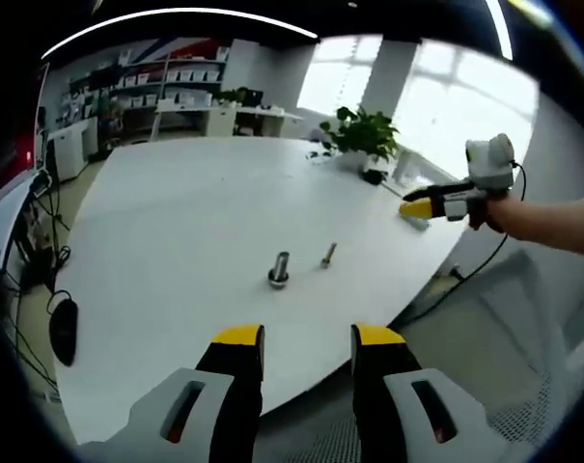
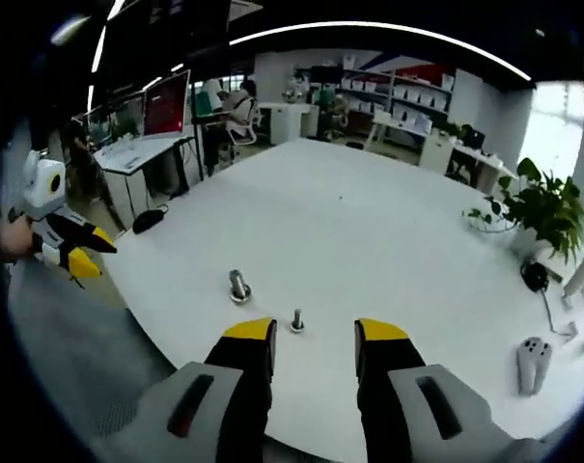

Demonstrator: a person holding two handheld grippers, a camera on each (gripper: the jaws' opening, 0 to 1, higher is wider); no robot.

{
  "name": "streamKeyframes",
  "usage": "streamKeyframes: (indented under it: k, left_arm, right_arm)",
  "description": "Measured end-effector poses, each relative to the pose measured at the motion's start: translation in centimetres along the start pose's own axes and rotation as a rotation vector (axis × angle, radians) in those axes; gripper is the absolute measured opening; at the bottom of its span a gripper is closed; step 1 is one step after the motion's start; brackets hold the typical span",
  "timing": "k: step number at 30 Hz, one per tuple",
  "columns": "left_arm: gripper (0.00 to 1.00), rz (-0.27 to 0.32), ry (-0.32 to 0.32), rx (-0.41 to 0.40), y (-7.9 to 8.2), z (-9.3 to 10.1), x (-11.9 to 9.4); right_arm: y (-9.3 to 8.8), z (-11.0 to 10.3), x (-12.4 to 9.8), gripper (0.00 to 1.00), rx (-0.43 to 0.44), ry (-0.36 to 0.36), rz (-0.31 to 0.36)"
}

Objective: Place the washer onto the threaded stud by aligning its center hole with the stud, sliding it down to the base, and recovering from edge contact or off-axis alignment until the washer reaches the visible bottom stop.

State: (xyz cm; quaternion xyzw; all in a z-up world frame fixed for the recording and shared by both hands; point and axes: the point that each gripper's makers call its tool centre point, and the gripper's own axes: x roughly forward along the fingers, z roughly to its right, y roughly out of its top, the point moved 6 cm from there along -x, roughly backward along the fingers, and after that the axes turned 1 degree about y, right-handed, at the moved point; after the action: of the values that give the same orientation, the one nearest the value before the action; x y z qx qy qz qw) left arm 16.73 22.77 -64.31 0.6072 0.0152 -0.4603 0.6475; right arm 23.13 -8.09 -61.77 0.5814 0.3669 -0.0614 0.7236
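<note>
On the white table [image 1: 176,212] a threaded steel stud [image 1: 279,269] stands upright on a wider ring-like base; whether that ring is the washer I cannot tell. A smaller bolt [image 1: 327,255] stands just right of it. My left gripper [image 1: 308,340] hovers open and empty at the table's near edge, short of the stud. In the right gripper view the stud [image 2: 238,285] is ahead and left, and the small bolt [image 2: 296,321] lies between the open, empty jaws of my right gripper [image 2: 314,333]. Each gripper shows in the other's view: right gripper [image 1: 429,205], left gripper [image 2: 79,246].
A potted plant [image 1: 364,135] [image 2: 538,207] stands at one table edge with a black object [image 2: 535,275] and a white controller [image 2: 533,362] nearby. A black mouse [image 2: 149,220] lies near another edge. Desks, shelves and a seated person [image 2: 241,106] are beyond.
</note>
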Motion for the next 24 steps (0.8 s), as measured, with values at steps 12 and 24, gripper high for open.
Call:
streamKeyframes:
  k: [12,24]
  left_arm:
    - [0.33,-0.001,0.022,0.005,0.0,-0.3,-0.1]
    - [0.33,0.027,0.040,0.007,0.4,-0.2,-0.2]
  right_arm:
    - [-1.6,0.5,-3.8,0.37,0.094,-0.042,0.089]
    - [-2.0,0.2,-4.3,0.37,0.126,-0.092,0.102]
